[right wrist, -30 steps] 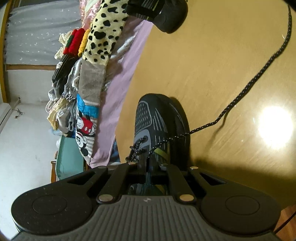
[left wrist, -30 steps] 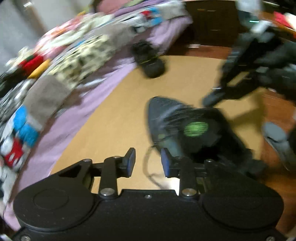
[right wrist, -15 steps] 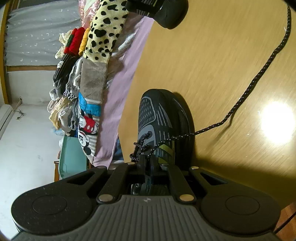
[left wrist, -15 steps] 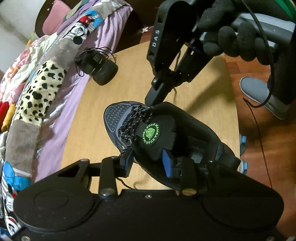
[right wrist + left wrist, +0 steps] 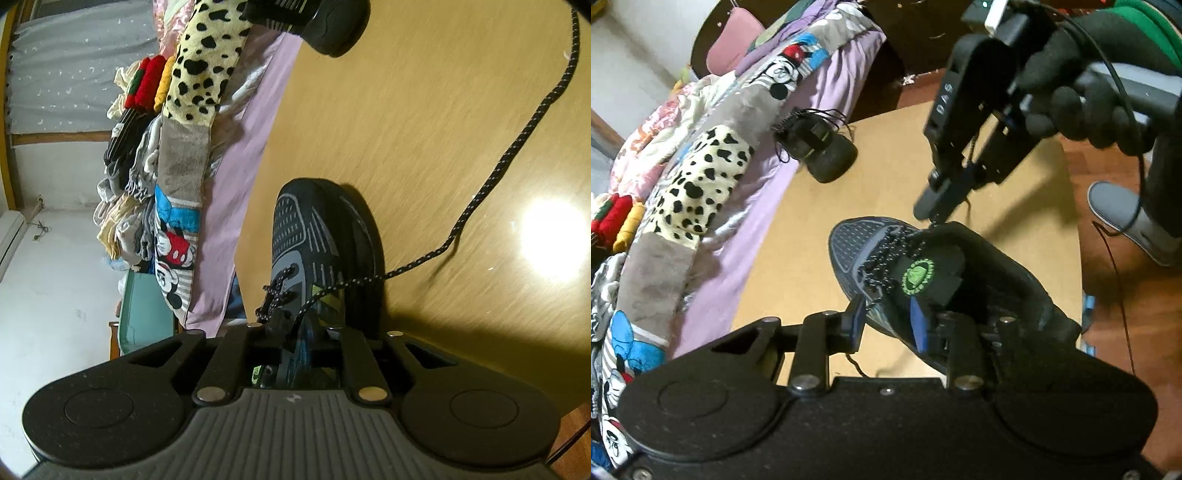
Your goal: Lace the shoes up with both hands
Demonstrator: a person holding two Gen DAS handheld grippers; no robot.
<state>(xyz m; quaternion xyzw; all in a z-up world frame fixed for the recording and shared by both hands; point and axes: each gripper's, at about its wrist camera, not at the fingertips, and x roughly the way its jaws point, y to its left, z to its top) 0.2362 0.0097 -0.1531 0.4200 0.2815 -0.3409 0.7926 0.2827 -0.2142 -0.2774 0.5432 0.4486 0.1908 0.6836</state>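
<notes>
The round tan wooden surface (image 5: 897,155) carries the dark grey mesh sneaker (image 5: 979,273), which now fills more of the left view than a second ago. The left claw (image 5: 886,321) has closed in and straddles its side, fingers parted, gripping nothing. The right claw (image 5: 942,199), clenched on the black speckled lace (image 5: 517,147), draws it taut from the eyelets, so tightening looks underway.
</notes>
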